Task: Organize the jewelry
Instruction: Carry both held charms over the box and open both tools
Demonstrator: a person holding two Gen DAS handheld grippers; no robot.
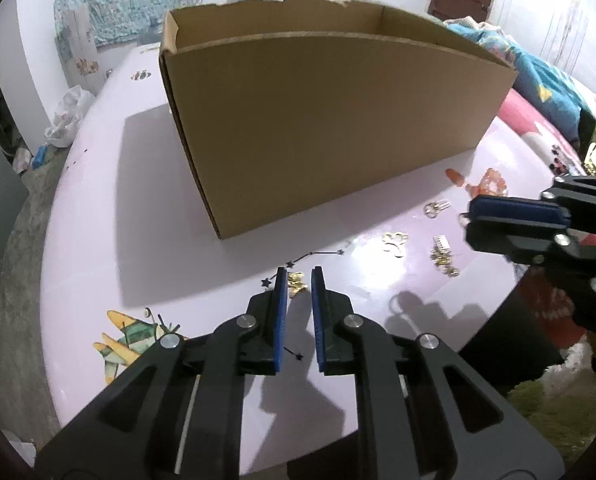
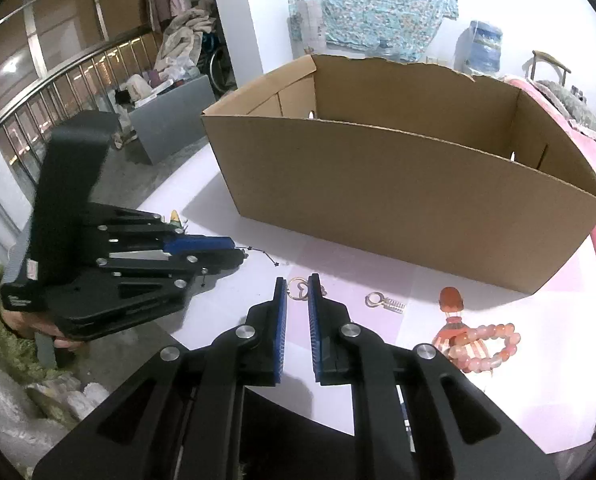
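Note:
A brown cardboard box point(image 1: 330, 128) stands open on the lilac table point(image 1: 177, 240); it also shows in the right wrist view point(image 2: 398, 196). My left gripper point(image 1: 298, 280) is open, low over the table, with a small gold piece point(image 1: 297, 283) between its fingertips. My right gripper point(image 2: 297, 286) is open around gold rings point(image 2: 298, 289) on the table. In the left wrist view the right gripper point(image 1: 474, 220) comes in from the right. Gold earrings point(image 1: 396, 240), a gold cluster point(image 1: 444, 258), a silver clip point(image 2: 384, 302) and a pink bead bracelet point(image 2: 486, 346) lie loose.
An orange-red hair ornament point(image 2: 452, 312) lies beside the bracelet. Pink and blue bedding point(image 1: 538, 92) lies right of the table. A grey bin point(image 2: 173, 120) and clutter stand on the floor at left. The table's front edge is close under both grippers.

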